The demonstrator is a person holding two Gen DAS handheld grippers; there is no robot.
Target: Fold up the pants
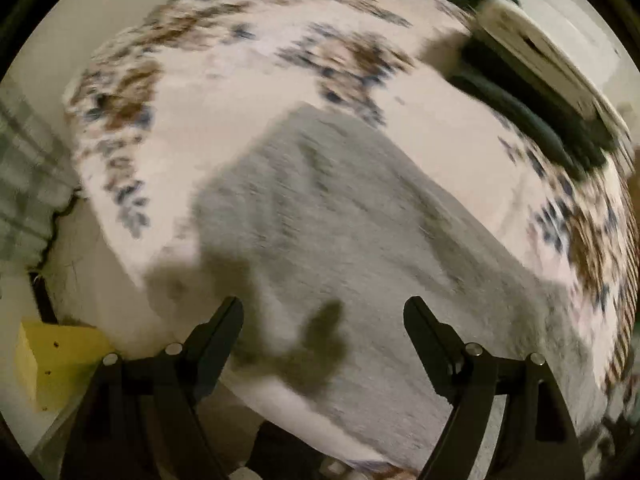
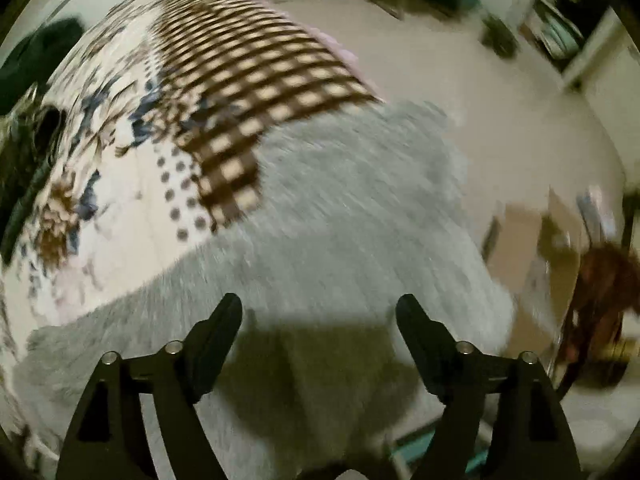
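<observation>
From the left wrist, the left hand-held gripper hangs with its jaws wide apart and nothing between them, above the grey pants, which lie spread on the patterned bedspread. The picture is blurred.

From the right wrist, the right hand-held gripper is likewise spread and empty over the same pants, beside the bedspread's checked panel. To fold well, each gripper probably should pinch only the fabric edge, level with its partner, then lift together.
</observation>
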